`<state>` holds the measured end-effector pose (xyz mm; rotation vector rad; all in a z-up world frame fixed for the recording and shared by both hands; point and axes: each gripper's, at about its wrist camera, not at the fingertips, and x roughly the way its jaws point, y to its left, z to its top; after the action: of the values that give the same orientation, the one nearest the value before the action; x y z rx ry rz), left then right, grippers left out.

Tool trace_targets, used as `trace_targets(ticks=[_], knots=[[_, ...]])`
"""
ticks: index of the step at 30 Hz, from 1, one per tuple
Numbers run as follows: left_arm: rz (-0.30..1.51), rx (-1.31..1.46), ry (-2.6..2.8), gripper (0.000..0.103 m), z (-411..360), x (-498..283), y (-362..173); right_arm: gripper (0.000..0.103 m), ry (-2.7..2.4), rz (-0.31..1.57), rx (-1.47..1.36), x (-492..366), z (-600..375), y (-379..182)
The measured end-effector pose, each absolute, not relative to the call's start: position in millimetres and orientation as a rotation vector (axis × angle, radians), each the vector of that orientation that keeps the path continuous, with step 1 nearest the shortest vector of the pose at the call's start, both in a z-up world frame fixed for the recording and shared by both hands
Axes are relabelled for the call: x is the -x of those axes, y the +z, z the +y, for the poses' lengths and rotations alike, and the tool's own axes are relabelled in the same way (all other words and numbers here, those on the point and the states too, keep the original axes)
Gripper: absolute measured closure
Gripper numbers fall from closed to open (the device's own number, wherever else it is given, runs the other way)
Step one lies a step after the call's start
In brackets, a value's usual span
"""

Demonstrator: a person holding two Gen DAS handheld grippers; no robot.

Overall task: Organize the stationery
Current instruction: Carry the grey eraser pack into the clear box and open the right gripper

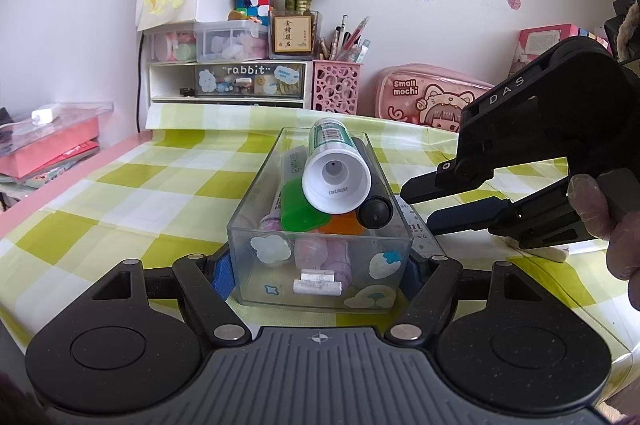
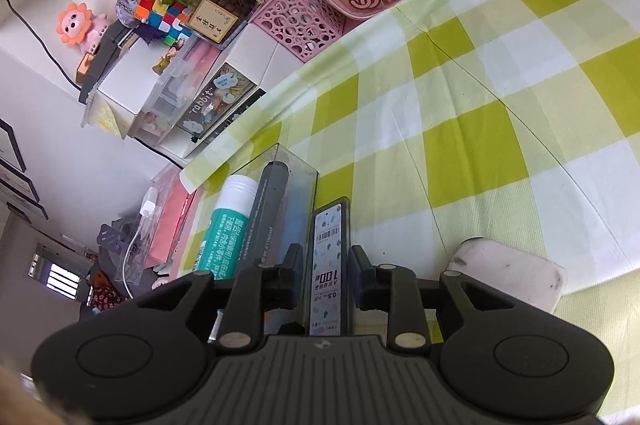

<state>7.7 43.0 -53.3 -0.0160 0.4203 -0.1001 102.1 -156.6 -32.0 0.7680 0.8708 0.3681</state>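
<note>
A clear plastic organizer box [image 1: 256, 221] with cloud stickers sits on the checked tablecloth. My left gripper [image 1: 320, 267] is shut on its near end, one finger on each side wall. The box holds a teal glue stick [image 1: 334, 165], a black marker [image 1: 372, 201], a green clip [image 1: 298, 207] and small pink items. My right gripper [image 2: 326, 275] straddles a flat lead refill case [image 2: 328, 257] lying beside the box [image 2: 296, 161]; a small gap shows at each finger. In the left wrist view the right gripper [image 1: 420, 205] sits low at the box's right side.
A white eraser [image 2: 508, 275] lies right of the right gripper. At the back stand a pink pen holder [image 1: 336, 85], a pink "Small mochi" pencil case [image 1: 424, 97], a "rabbit" drawer unit [image 1: 228, 81] and a plant. Books are stacked at the far left [image 1: 48, 145].
</note>
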Motion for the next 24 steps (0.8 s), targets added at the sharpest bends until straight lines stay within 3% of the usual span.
trace_targets(ticks=[5, 7, 12, 16, 24], knots=[[0.421, 0.016, -0.100, 0.030, 43, -8, -53, 0.074, 0.411, 0.844, -0.829, -99, -163, -27], [0.420, 0.016, -0.100, 0.029, 43, -8, -53, 0.083, 0.483, 0.843, -0.881, -100, -164, -25], [0.420, 0.016, -0.101, 0.030, 43, -8, -53, 0.084, 0.420, 0.870, -0.783, -102, -148, -23], [0.420, 0.016, -0.100, 0.030, 43, -8, -53, 0.092, 0.387, 0.893, -0.750, -104, -145, -30], [0.421, 0.015, -0.099, 0.029, 43, -8, -53, 0.092, 0.371, 0.813, -0.772, -97, -158, -11]])
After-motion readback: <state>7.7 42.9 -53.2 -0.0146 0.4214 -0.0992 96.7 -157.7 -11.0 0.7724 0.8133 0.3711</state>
